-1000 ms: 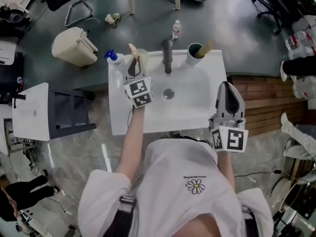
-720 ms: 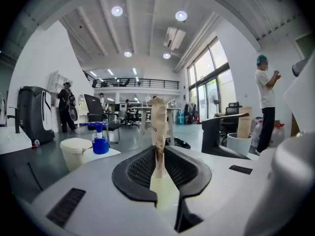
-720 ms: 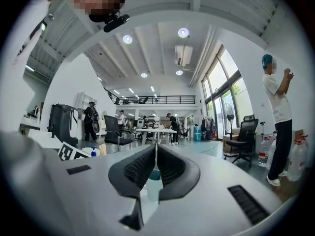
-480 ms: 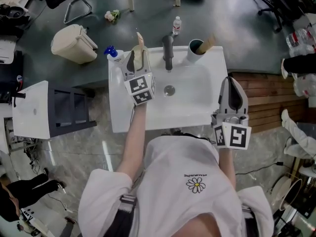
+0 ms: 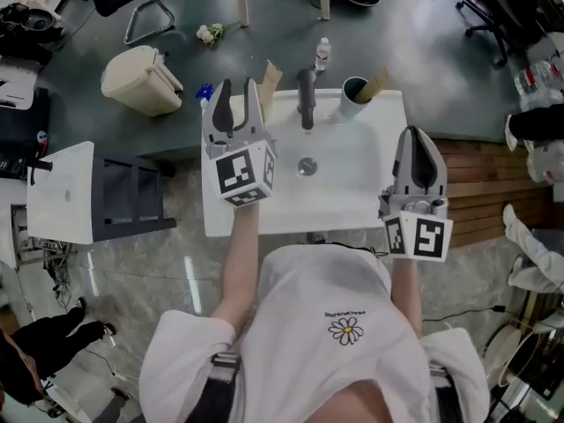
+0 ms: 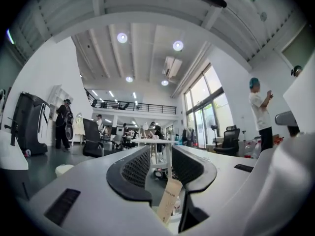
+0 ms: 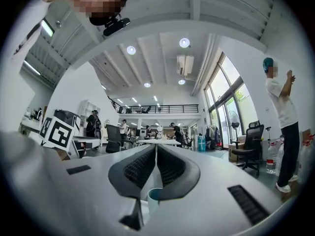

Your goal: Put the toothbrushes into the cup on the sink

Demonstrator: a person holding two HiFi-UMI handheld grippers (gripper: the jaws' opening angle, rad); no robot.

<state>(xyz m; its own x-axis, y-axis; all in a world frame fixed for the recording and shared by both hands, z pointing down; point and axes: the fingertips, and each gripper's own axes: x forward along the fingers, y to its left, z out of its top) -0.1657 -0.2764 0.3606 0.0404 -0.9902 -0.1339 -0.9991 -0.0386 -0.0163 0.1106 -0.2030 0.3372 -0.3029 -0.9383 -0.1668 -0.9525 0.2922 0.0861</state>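
Observation:
My left gripper (image 5: 238, 88) hangs above the back left of the white sink (image 5: 352, 196). Its jaws have just been opening and stand open with nothing between the pads. A tan toothbrush pack (image 5: 270, 77) leans just right of it; its lower end is hidden behind the gripper. In the left gripper view the pack (image 6: 170, 200) shows below the open left gripper (image 6: 160, 155). A white cup (image 5: 352, 97) at the sink's back right holds another tan pack (image 5: 374, 85). My right gripper (image 5: 417, 135) is shut and empty over the sink's right edge, and the cup (image 7: 153, 195) shows under it.
A dark faucet (image 5: 306, 95) stands between the pack and the cup, with the drain (image 5: 307, 166) in front. A blue-topped bottle (image 5: 204, 91) is behind the left gripper. A beige bin (image 5: 141, 79), a white cabinet (image 5: 62, 192) and wooden boards (image 5: 476, 183) flank the sink.
The left gripper let go of the toothbrush pack, opened wide and rose toward the camera. The pack stays leaning near the faucet. The right gripper has hardly moved.

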